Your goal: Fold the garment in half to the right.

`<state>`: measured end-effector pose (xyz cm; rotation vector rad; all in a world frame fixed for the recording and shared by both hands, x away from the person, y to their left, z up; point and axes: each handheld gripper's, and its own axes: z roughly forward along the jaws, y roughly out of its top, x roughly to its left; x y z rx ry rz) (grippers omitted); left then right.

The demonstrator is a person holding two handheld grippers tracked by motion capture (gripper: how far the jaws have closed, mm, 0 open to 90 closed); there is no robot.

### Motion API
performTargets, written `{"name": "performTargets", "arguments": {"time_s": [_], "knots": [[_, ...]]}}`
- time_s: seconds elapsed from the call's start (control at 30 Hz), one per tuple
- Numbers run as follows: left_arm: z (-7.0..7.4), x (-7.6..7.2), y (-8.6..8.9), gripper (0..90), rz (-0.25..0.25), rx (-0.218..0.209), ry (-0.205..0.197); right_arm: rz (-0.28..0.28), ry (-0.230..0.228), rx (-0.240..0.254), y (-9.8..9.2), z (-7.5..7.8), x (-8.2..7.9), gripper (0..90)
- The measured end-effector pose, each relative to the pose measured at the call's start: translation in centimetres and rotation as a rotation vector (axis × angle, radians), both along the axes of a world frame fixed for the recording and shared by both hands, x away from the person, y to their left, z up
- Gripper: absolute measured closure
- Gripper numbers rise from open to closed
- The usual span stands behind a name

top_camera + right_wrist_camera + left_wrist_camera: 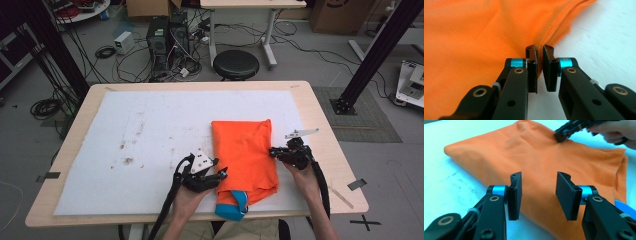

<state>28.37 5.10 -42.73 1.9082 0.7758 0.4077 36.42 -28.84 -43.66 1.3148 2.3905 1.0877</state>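
Now, from the high view, a folded orange garment (244, 152) lies on the white mat (150, 145) that covers the wooden table (327, 150), right of centre and towards the person's edge. A blue piece of fabric (236, 205) pokes out from under its near end. The left gripper (221, 176) sits at the garment's left border, near the near corner, jaws pointing in at the cloth. The right gripper (274, 151) is at the opposite border, about halfway along, its tips right on the edge of the fabric. Beyond the table, a round black stool (236, 64) stands on the floor.

Over to the left gripper view: the left gripper (538, 195) has its jaws standing moderately apart, nothing pinched, the orange garment (536, 157) spread just ahead and beneath them. Across the cloth, the right gripper (561, 135) presses its tips at the far edge, with the person's hand (616, 130) behind it.

And the right gripper view: the right gripper (539, 67) has its jaws drawn in narrow, and a ridge of the garment's (474, 37) seamed edge runs straight into the slim gap between the pads (533, 70). It is clamped on that folded edge, with the white mat (604, 37) bare to the right.
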Motion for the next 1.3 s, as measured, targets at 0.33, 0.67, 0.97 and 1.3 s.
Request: {"name": "performTargets", "arguments": {"time_s": [0.33, 0.67, 0.97, 1.3], "knots": [[0.1, -0.6, 0.7, 56.5, -0.026, -0.041, -0.029, -0.025, -0.1, 0.12, -0.8, 1.8, -4.5, 53.2], [-0.9, -0.7, -0.4, 61.1, -0.117, -0.008, 0.021, 0.152, -0.023, 0.1, 2.1, -1.1, -8.0, 69.9], [-2.3, -2.0, 0.9, 73.9, -0.168, 0.135, 0.084, 0.147, 0.008, 0.12, -0.2, -0.8, -9.6, 76.6], [-0.4, -0.4, 0.0, 59.0, -0.135, 0.044, -0.021, 0.068, -0.134, 0.136, 1.0, 2.2, -5.4, 54.1]]}}
